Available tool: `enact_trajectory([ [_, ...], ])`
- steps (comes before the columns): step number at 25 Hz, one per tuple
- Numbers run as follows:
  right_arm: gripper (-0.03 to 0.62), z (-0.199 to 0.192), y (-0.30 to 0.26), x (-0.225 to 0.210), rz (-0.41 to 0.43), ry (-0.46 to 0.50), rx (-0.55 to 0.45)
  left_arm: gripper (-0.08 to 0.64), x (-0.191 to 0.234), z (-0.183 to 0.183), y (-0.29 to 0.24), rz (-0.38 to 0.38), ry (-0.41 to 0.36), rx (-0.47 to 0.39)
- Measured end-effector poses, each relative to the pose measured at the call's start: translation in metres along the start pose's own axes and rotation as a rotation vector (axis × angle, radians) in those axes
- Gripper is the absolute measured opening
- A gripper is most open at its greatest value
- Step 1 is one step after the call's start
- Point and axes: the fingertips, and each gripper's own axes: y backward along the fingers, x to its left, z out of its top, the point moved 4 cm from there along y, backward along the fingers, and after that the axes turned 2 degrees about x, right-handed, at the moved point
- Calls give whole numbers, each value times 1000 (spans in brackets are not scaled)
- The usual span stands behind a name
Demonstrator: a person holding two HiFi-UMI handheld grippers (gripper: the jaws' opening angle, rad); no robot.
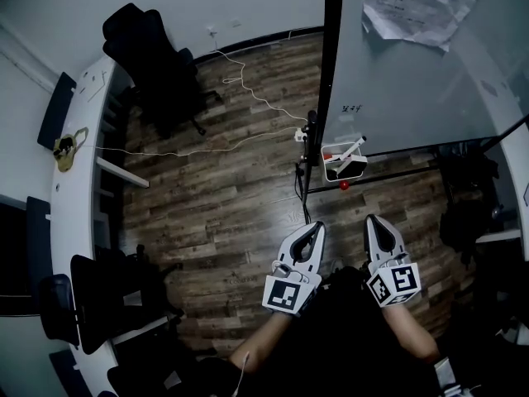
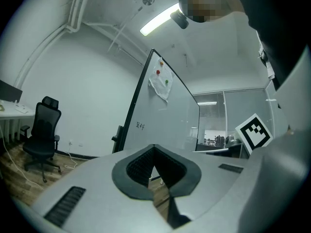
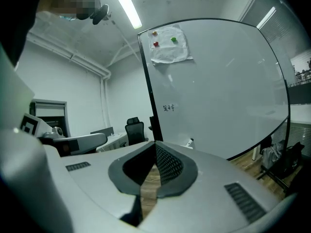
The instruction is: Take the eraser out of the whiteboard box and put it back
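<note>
A small white whiteboard box [image 1: 345, 167] hangs at the lower left corner of the whiteboard [image 1: 413, 73], with a white stick-like item and something red and white inside; I cannot pick out the eraser for certain. A red ball [image 1: 344, 185] sits just below the box. My left gripper [image 1: 317, 226] and right gripper [image 1: 374, 220] are held side by side over the wooden floor, a good way short of the box and pointing toward it. Both are shut with nothing between the jaws. In the gripper views the left gripper [image 2: 154, 147] and right gripper [image 3: 155, 143] face the whiteboard [image 3: 218, 91].
A black office chair [image 1: 153, 56] stands at the back left, beside a curved white desk [image 1: 70, 222]. A white cable [image 1: 248, 98] trails across the floor to the board's black stand [image 1: 307, 164]. Papers [image 1: 409, 7] are pinned on the board. Dark furniture [image 1: 467, 213] stands at the right.
</note>
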Motion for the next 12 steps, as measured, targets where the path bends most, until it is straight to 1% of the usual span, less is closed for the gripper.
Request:
enact_trajectory([
  [5,15,-1,7,-2,40,3,-15,6,-3,6,-6,12,-30,6],
  [10,15,9,5,-15,48,-28,-44,6,-6,8,-15,33,-59,25],
  [12,15,16,4,-19,53,-25,-66,6,-9,8,-19,32,-64,20],
])
